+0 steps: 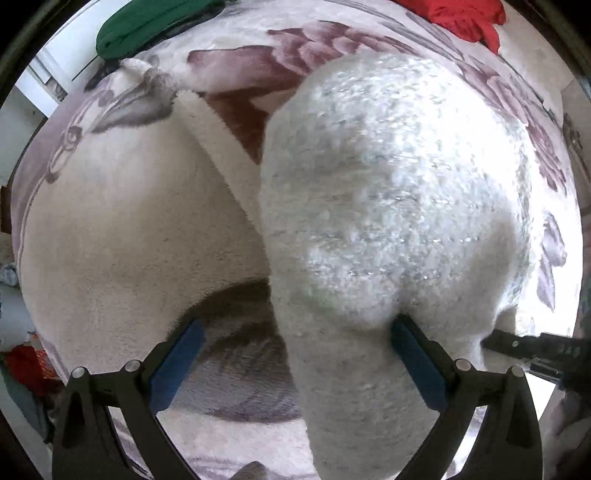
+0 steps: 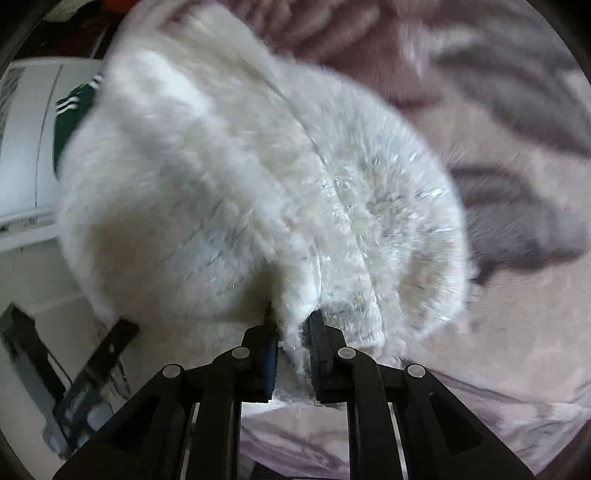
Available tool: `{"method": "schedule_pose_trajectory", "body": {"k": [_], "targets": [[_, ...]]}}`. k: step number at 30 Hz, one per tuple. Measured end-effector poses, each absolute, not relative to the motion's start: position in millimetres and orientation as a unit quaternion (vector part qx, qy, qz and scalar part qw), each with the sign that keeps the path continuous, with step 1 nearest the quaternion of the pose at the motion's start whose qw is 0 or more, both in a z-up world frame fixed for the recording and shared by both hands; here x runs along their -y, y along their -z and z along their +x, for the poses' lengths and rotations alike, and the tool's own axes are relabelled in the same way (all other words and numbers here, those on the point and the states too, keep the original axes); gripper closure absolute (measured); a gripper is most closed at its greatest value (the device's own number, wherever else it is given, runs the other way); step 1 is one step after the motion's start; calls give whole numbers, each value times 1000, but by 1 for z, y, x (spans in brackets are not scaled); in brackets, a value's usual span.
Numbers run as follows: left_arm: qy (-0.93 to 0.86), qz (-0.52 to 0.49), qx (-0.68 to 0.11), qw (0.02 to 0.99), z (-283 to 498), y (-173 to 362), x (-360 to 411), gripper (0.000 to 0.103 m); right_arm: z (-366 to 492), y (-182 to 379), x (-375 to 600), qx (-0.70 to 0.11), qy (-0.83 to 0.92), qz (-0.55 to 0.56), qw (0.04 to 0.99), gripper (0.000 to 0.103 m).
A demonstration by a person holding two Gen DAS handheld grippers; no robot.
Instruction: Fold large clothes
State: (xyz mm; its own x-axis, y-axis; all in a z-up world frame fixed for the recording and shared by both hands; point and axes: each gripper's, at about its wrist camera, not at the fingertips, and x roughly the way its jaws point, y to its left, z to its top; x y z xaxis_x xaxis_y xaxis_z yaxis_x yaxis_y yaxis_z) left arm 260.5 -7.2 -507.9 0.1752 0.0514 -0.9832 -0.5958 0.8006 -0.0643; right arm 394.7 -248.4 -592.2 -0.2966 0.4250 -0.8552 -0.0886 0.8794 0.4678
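Note:
A large fluffy white garment with glittery threads lies bunched on a floral blanket, with a smoother cream part to its left. My left gripper is open, its blue pads wide apart; a fold of the garment hangs down between them, lying against the right pad. My right gripper is shut on an edge of the white garment and holds it lifted. The right gripper's tip shows at the right edge of the left wrist view.
The floral blanket covers the bed. A green garment lies at the far left and a red one at the far right. A green striped garment and a white unit are at left.

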Motion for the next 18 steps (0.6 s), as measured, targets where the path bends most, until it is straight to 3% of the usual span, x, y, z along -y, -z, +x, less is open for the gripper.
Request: {"method": "schedule_pose_trajectory", "body": {"k": [2,5,7,8,13,18], "targets": [[-217,-232,-600,734,261,501,0,0,397,585,249,-778,-232,119,572,82],[-215,-227,-599,737,261,488,-3,0,404,568,261,-782,-257,128,553,68],[-217,-232,-582,749,261,471,-10,0,411,548,275,-770,-257,127,570,50],[-220,-238,-569,756,262,463,-15,0,414,542,280,-766,-255,126,577,47],[-245,-247,-548,761,293,460,-49,0,437,511,280,-730,-262,111,621,46],[-225,-290,-566,738,328,502,-75,3,458,501,245,-713,-274,88,640,46]]}}
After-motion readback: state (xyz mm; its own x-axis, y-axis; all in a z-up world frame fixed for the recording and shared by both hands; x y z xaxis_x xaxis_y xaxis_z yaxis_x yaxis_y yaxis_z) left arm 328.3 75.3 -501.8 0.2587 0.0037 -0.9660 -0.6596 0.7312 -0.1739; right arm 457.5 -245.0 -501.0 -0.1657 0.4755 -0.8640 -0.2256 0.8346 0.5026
